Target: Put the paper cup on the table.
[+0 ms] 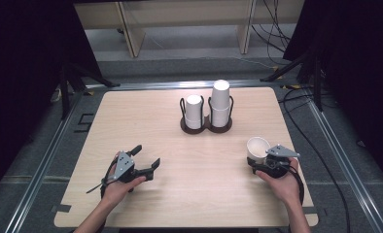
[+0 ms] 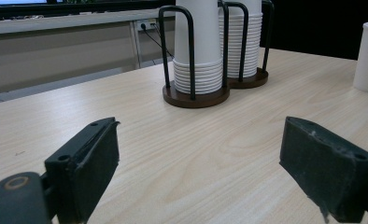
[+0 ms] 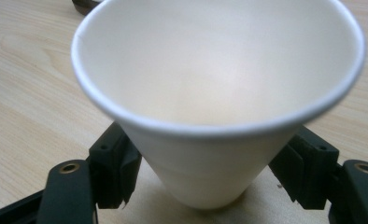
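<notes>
Right gripper view: fingers (image 3: 119, 172) flank upright cup (image 3: 210, 116), grip loosened; withdraw level, avoid tipping. Left gripper (image 1: 147, 162) open, empty.

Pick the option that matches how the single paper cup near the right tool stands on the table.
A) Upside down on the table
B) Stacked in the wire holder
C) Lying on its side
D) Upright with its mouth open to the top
D: the paper cup stands on its base on the table with its open rim up, set between the jaws of the right tool, apart from the wire holder.
</notes>
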{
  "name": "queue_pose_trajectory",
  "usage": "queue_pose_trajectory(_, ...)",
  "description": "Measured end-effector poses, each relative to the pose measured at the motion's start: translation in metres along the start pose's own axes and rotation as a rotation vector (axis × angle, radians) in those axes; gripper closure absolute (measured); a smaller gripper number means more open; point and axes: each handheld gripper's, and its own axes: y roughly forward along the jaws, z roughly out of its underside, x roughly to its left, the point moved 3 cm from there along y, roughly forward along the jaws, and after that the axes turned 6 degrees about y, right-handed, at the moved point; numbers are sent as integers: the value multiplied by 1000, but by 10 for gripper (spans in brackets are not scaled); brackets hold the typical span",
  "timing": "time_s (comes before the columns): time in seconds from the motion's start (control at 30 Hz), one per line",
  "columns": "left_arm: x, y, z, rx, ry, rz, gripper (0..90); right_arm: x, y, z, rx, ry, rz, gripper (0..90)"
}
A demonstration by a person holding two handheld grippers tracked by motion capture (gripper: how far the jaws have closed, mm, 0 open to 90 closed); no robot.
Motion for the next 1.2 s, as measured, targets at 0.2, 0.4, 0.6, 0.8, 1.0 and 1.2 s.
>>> queue_pose_trajectory(0.2,-1,0,0,1,2,1,113,0,1,0,-2,6,-7,249)
queue_pose_trajectory(0.4,-1,0,0,-2,-2,2,113,-1,0,-1,-23,17,15,150)
queue_pose_trajectory(0.6,-1,0,0,-3,-2,3,113,1,-4,1,-32,23,0,133)
queue_pose_trajectory(0.8,0,0,0,1,1,3,113,1,-13,6,-34,16,3,132)
queue_pose_trajectory(1.0,-1,0,0,0,1,2,113,1,-23,14,-32,21,8,132)
queue_pose_trajectory(1.2,-1,0,0,2,4,4,113,-2,-31,20,-54,22,18,132)
